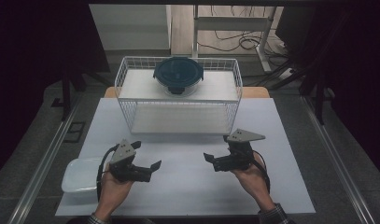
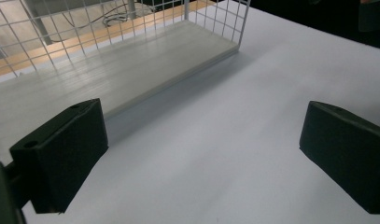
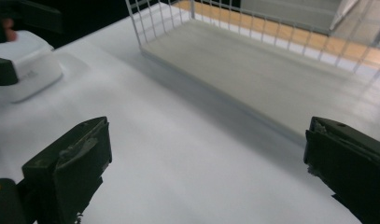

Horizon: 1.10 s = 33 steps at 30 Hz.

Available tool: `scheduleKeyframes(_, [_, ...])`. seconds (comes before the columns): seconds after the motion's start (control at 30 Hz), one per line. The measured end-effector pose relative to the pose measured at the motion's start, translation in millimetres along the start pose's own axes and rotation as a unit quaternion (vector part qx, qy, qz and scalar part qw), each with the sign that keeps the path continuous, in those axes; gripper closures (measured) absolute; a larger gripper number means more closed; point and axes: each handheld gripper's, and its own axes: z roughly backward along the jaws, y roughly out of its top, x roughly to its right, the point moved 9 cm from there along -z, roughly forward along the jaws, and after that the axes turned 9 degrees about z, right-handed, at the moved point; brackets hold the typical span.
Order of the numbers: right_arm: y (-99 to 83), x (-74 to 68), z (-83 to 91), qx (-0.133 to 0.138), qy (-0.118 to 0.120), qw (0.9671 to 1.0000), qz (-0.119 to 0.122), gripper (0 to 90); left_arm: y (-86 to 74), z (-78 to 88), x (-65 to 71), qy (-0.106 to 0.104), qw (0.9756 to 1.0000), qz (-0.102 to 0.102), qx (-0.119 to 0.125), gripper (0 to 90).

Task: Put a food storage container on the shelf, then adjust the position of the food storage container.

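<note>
The round glass container with the dark blue-green clip lid sits on the upper shelf of the white wire rack, about mid-shelf, toward the far edge of the white worktop — and neither gripper is anywhere near it! Judging by that, the container looks placed, lid on, and both hands hang well back over the near half of the worktop, so the job reads as finished or nearly so; or, if the container is due to come down, everything is left to do. The left gripper hovers near the near-left corner with its jaws spread as wide as they go and nothing between them. The right gripper mirrors it on the near-right side, jaws just as wide, empty too. Just beside the left hand, at the near-left corner, lies a translucent white rectangular plastic tub, untouched. Now the views: the high view alone gives us the container and the rack's top shelf. The left gripper view looks low along its jaws at the rack's lower shelf board and bare worktop. The right gripper view catches the same board from the other side, plus the white tub off at its left edge.
</note>
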Motion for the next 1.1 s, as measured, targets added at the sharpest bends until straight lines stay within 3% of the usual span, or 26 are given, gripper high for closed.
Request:
scheduleKeyframes(0.2, [-28.9,-6.5,4.7,-0.01,-0.008,0.9999,0.001,1.1,-26.9,-3.4,9.0,-0.001,0.9996,-0.018,-0.021,0.4])
scheduleKeyframes(0.37, [-52.3,-11.2,8.2,-0.014,-0.018,0.9997,0.008,1.3,-49.5,-11.9,10.3,0.01,0.9978,-0.028,-0.058,0.1])
scheduleKeyframes(0.47, [-65.2,-12.2,5.1,-0.032,-0.022,0.9992,0.015,1.3,-51.4,-14.1,11.5,0.002,0.9973,-0.011,-0.072,0.1])
scheduleKeyframes(0.67, [-69.0,-9.1,2.1,-0.037,-0.025,0.9989,0.012,1.5,-45.3,-9.9,5.1,-0.01,0.9975,0.018,-0.067,0.0])
scheduleKeyframes(0.73, [-70.2,-7.4,1.3,-0.041,-0.032,0.9985,0.019,1.6,-43.5,-6.0,-0.5,0.005,0.9978,0.013,-0.065,2.7])
scheduleKeyframes(0.83, [-71.3,-3.5,0.9,-0.043,-0.04,0.998,0.023,1.8,-38.8,4.1,-8.9,0.028,0.9976,0.001,-0.064,18.0])
scheduleKeyframes(0.97, [-71.5,-0.5,1.9,-0.042,-0.042,0.998,0.021,2.1,-31.2,20.9,-21.1,0.028,0.9977,0.023,-0.056,48.2])
scheduleKeyframes(1.1, [-73.4,0.3,1.8,-0.047,-0.043,0.9977,0.025,2.7,-32.0,37.8,-47.1,0.072,0.9951,0.034,-0.058,71.2])
